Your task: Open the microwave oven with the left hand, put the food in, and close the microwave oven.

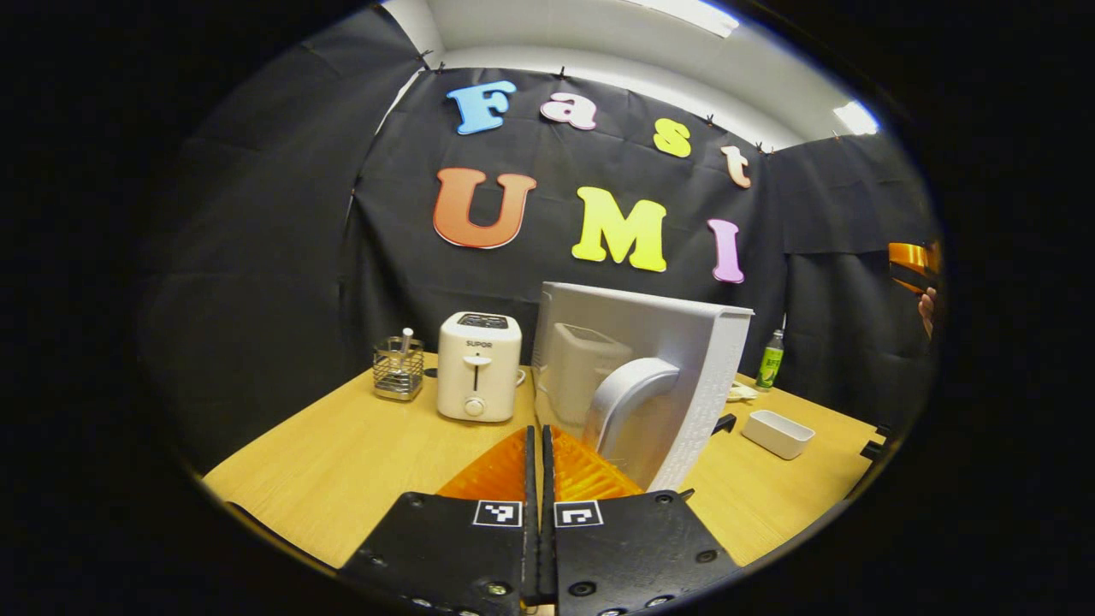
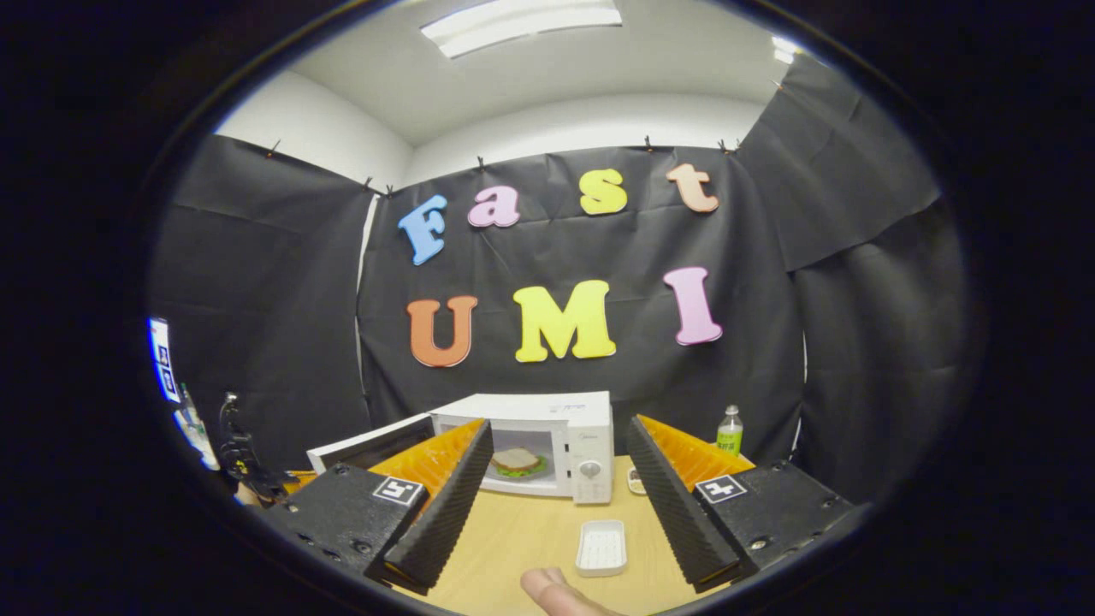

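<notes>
The left gripper (image 1: pixel 539 466) has its jaws pressed together on nothing, just at 7 o'clock of the open microwave door (image 1: pixel 667 376) and its handle (image 1: pixel 629 398). The right gripper (image 2: pixel 552 475) hangs with jaws wide and empty, facing the microwave (image 2: pixel 547 445) across the desk (image 2: pixel 522 535). The sandwich (image 2: pixel 517 462) already lies inside the cavity; a small white tray (image 2: pixel 601 546) sits on the desk at 6 o'clock of the oven. Closing seems to remain. The risk, I judge: a push near the handle could slip off the curved grip, or shove the light oven backward toward the bottle (image 2: pixel 730 430)
</notes>
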Tool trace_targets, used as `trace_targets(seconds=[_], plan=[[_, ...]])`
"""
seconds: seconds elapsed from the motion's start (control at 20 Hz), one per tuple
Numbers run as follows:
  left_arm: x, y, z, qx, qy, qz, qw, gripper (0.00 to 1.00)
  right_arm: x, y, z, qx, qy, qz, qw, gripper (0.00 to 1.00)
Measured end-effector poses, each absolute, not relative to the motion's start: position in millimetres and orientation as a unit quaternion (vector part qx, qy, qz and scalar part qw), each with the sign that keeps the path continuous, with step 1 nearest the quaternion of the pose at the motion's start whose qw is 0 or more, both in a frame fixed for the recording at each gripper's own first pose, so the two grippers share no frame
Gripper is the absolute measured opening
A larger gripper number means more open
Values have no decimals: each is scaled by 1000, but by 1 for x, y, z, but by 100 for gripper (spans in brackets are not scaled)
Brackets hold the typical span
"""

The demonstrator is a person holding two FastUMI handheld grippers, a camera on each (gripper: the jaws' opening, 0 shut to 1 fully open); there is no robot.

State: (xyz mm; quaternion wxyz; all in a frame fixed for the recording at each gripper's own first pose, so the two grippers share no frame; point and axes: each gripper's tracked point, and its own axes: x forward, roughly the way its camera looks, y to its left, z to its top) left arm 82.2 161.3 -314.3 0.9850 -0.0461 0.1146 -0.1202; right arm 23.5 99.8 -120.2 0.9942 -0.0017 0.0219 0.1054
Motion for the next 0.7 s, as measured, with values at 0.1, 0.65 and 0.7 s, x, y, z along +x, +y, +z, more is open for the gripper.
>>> trace_targets(seconds=[0.1,0.65,0.7], plan=[[85,144,-318,-31,118,-136,983,0,22,98,-124,2,25,114,993,100],[124,34,-341,-15,129,-216,968,0,37,49,-148,5,45,82,996,91],[131,27,-339,-15,122,-219,968,0,41,44,-151,3,48,76,996,91]])
